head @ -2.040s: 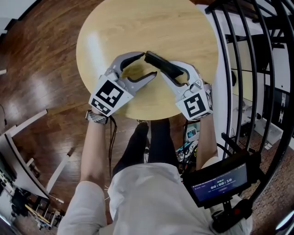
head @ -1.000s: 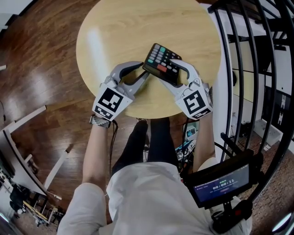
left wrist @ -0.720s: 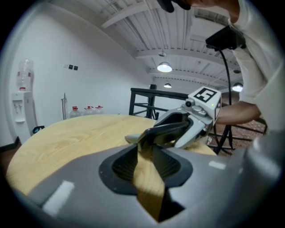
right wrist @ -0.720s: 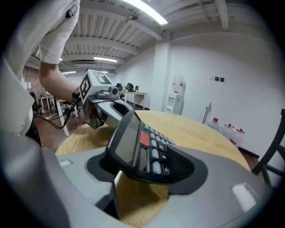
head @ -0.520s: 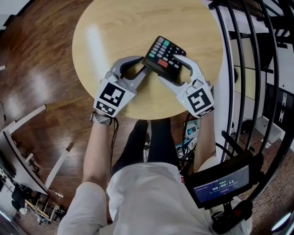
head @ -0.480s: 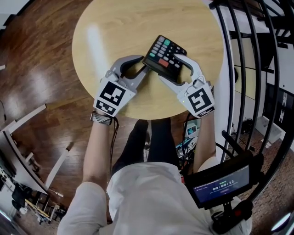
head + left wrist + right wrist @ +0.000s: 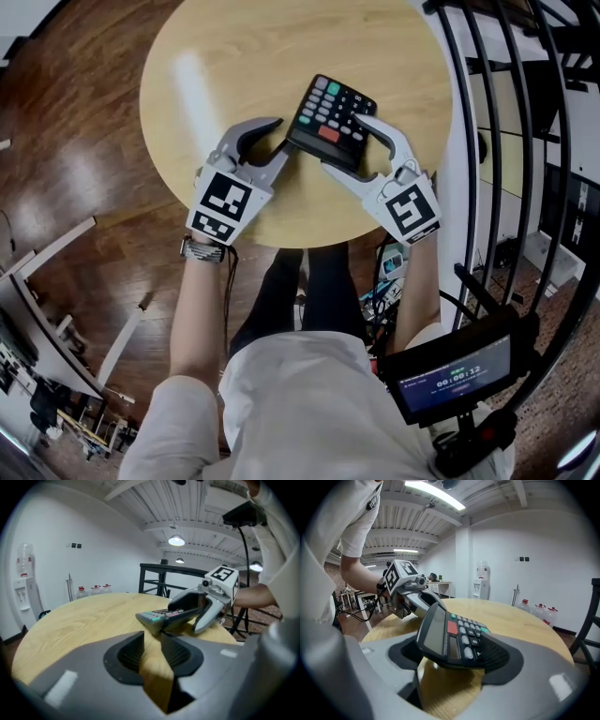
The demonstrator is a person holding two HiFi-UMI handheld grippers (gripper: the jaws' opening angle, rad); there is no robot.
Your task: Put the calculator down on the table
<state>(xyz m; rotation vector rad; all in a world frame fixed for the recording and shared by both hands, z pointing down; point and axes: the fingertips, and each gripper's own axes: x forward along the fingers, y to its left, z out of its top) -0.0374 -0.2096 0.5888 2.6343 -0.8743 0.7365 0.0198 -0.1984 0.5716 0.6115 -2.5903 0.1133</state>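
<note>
A black calculator (image 7: 330, 119) lies keys up over the round wooden table (image 7: 234, 56), between the spread fingers of my right gripper (image 7: 342, 142). Those jaws have just been opening. In the right gripper view the calculator (image 7: 452, 637) sits tilted, one long edge resting on the right pad and the other clear of the left pad, so my right gripper (image 7: 452, 660) is open. My left gripper (image 7: 281, 138) sits just left of the calculator, jaws part open with nothing between them; only bare table shows in its gap (image 7: 152, 641). I cannot tell whether the calculator (image 7: 161, 617) touches the table.
A black metal railing (image 7: 487, 112) curves round the table's right side. A small screen (image 7: 450, 375) hangs at the lower right. Dark wood floor (image 7: 84, 141) lies to the left. Water bottles (image 7: 539, 611) and a dispenser (image 7: 482, 585) stand by the far wall.
The calculator turned from edge-on to keys up between the right jaws. The right fingers have spread wider round it. The left gripper shifted slightly left.
</note>
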